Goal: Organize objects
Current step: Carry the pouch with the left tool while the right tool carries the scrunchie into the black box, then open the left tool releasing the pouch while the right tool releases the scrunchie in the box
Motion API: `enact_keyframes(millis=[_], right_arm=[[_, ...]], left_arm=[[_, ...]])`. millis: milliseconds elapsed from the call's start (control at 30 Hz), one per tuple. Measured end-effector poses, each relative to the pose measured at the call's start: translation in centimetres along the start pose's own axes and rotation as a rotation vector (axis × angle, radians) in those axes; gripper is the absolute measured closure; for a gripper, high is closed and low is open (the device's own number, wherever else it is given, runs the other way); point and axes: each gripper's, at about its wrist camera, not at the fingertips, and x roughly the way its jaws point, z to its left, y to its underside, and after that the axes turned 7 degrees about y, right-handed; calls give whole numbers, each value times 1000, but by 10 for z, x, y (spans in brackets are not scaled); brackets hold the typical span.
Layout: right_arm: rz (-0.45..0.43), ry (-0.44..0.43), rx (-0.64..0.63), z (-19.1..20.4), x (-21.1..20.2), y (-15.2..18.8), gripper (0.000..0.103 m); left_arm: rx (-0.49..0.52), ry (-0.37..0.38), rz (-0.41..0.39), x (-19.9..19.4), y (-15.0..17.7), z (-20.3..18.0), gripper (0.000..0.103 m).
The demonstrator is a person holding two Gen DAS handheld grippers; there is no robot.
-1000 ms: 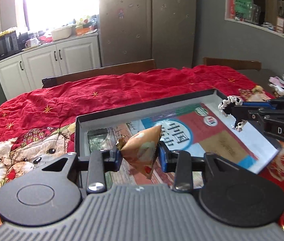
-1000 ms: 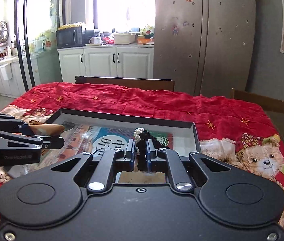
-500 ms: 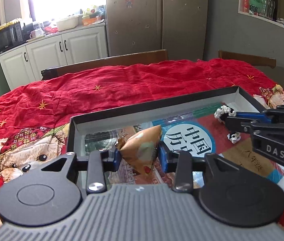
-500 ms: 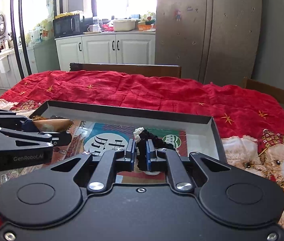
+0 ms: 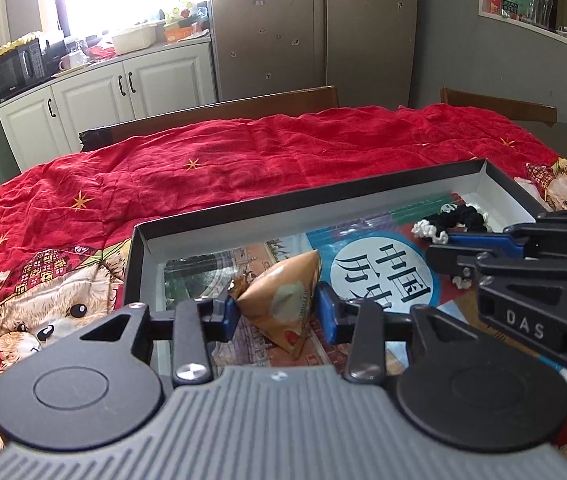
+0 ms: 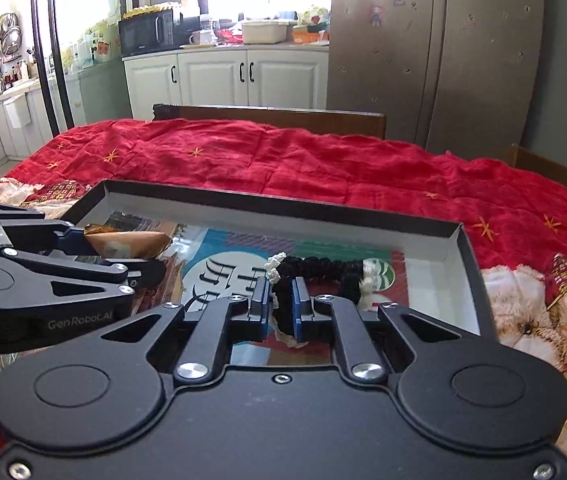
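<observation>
My left gripper (image 5: 277, 312) is shut on a tan pyramid-shaped snack packet (image 5: 283, 306) and holds it over the left part of a shallow black tray (image 5: 323, 200). The packet also shows in the right wrist view (image 6: 127, 240). My right gripper (image 6: 281, 306) is shut on a black and white crocheted scrunchie (image 6: 315, 270), held low over the tray's (image 6: 283, 202) right part. The scrunchie also shows in the left wrist view (image 5: 457, 218), with the right gripper (image 5: 439, 250) beside it. A colourful printed book (image 5: 383, 268) lies in the tray bottom.
The tray sits on a red quilt with teddy bears (image 5: 243, 156) that covers the table. Wooden chair backs (image 6: 271, 118) stand at the far edge. White cabinets (image 6: 223, 76) and a steel fridge (image 6: 431, 52) are behind.
Both grippers have moved forward and lower over the tray, each still holding its object. The scrunchie now hangs closer to the tray bottom at the right.
</observation>
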Motion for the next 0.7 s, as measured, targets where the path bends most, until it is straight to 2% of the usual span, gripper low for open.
enact_keyframes(millis=[100,133,167,333,400,467,600,700], right_arm=[[9,-2,-5,1,1,0,92],[14,-4,-7,2,2,0,91],[18,-4,-8,2,3,0,91],[44,-6,-1,1,5,0,86],[48,-3,-5,2,6,0,81],[46,4,-6,2,5,1,65],[25,3,8,-2,-1,0,64],[3,-3,29,-6,-11,-2,64]], left_arm=[[-8,0,3,1,-1,1,53],[-9,2,4,1,-1,1,52],[-9,2,3,0,-1,1,44],[-2,-9,-3,-1,0,0,37],[0,-17,-7,-2,0,0,33],[-3,-20,-12,-4,0,1,28],[-8,-35,-31,-9,-1,2,19],[-15,-49,-54,-18,-2,3,16]])
